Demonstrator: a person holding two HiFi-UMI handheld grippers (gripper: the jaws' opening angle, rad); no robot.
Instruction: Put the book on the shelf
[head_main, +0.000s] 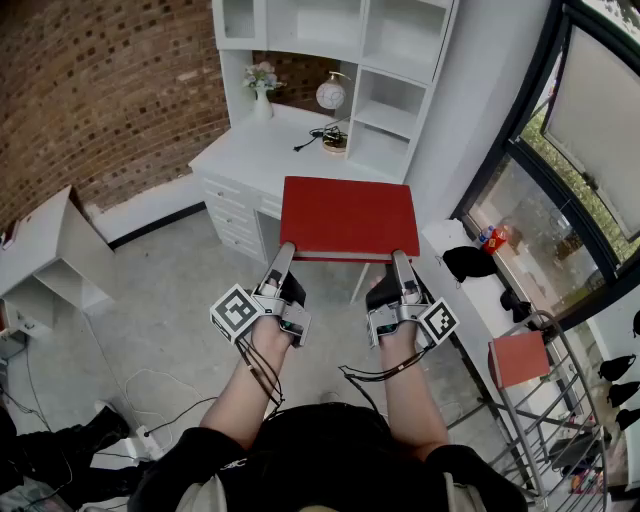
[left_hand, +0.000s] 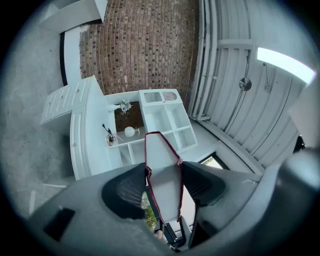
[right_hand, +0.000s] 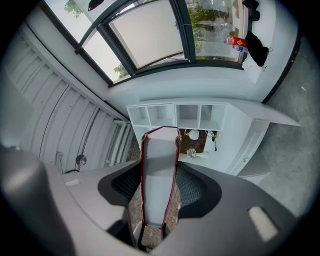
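A large red book (head_main: 348, 218) is held flat in the air in front of the white desk (head_main: 262, 152) and its shelf unit (head_main: 385, 60). My left gripper (head_main: 283, 257) is shut on the book's near left corner, and my right gripper (head_main: 401, 262) is shut on its near right corner. In the left gripper view the book's white page edge (left_hand: 164, 175) runs between the two jaw pads. The right gripper view shows the same page edge (right_hand: 159, 175) clamped between its pads, with the shelf unit (right_hand: 185, 116) beyond.
On the desk stand a vase of flowers (head_main: 262, 88), a round clock (head_main: 331, 94) and a small dish with a cable (head_main: 334, 140). A low white cabinet (head_main: 45, 262) stands at left. At right are a window sill, a metal rack (head_main: 560, 410) and a red stool (head_main: 518, 357).
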